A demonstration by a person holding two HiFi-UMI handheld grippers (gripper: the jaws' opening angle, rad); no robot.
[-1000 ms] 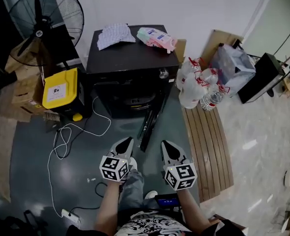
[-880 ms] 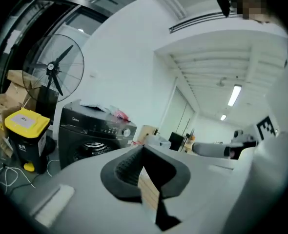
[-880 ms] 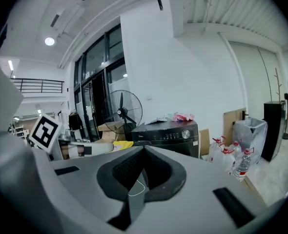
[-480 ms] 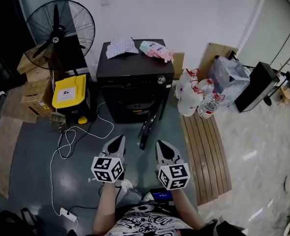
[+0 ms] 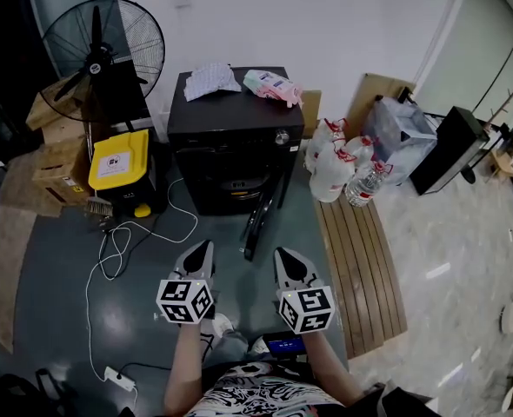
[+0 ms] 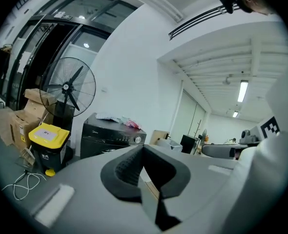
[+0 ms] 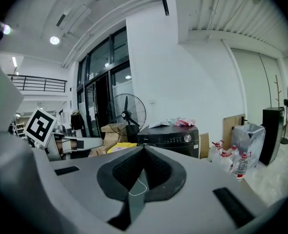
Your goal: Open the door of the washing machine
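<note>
Ahead of you against the white wall (image 5: 343,24), the black washing machine (image 5: 230,115) stands with its door (image 5: 260,217) swung out, while you hold your left gripper (image 5: 197,255) and right gripper (image 5: 284,261) well short of it, both with jaws pressed together, empty.

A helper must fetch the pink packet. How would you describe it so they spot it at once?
Start at the black washing machine, which stands just right of the floor fan. Two things lie on its top. The pink packet is the right one, unlike the pale patterned cloth beside it.
</note>
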